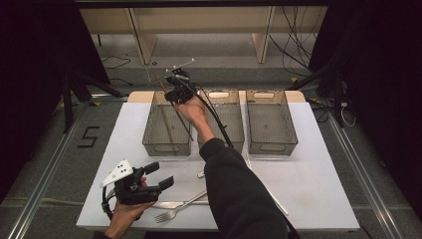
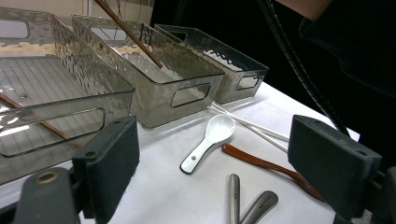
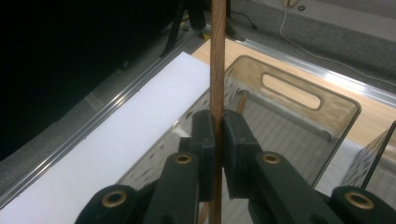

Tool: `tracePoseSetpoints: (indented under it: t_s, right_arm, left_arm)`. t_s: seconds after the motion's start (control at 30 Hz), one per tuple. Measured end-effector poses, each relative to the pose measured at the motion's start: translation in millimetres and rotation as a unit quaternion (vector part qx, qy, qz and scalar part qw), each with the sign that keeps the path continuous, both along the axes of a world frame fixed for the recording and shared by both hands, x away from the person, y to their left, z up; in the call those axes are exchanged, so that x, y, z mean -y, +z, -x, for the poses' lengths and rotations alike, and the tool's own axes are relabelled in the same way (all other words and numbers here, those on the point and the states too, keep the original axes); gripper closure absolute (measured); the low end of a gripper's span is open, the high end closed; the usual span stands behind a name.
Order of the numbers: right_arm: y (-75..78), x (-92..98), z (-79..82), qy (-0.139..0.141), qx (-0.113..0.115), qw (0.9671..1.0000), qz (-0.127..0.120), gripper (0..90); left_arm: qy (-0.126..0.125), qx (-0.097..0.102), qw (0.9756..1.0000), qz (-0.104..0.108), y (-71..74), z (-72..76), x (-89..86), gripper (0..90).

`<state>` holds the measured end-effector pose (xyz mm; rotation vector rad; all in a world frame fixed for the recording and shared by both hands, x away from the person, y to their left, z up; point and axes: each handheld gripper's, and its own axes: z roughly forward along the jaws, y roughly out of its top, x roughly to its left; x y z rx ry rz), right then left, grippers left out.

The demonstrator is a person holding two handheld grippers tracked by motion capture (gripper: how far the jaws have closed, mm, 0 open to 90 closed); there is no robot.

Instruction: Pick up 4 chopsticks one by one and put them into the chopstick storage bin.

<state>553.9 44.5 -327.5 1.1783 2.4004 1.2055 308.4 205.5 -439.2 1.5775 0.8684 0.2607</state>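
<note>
1. Right gripper (image 3: 217, 140) fingers clamped on a chopstick (image 3: 217, 56), held over the left bin (image 1: 166, 124).
2. Left gripper (image 1: 157, 175) hovers near-left over the desk (image 1: 318, 179), fingers apart, empty.
3. Chopstick likely light, stiff, smooth; mid-shaft grip keeps it from pivoting.

Spoon: a white ceramic soup spoon (image 2: 208, 142) lying on the white counter (image 1: 318, 174)
Fork: a steel fork (image 1: 171, 212) at the counter's near edge
Bins: two clear plastic bins (image 1: 271, 121), empty
</note>
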Motion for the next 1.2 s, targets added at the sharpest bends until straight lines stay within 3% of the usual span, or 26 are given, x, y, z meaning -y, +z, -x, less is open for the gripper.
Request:
tracePoseSetpoints:
  t_s: [0.57, 1.2]
  right_arm:
    - [-8.5, -8.6, -0.5, -0.017, 0.018, 0.9996, -0.014, 84.5]
    - [-19.4, -15.2, -3.8, -0.022, 0.02, 0.9995, -0.014, 84.5]
  left_arm:
    - [0.0, 0.001, 1.0, 0.002, 0.4, 0.3, -0.6, 16.3]
    - [0.0, 0.001, 1.0, 0.002, 0.7, 0.5, -1.2, 16.3]
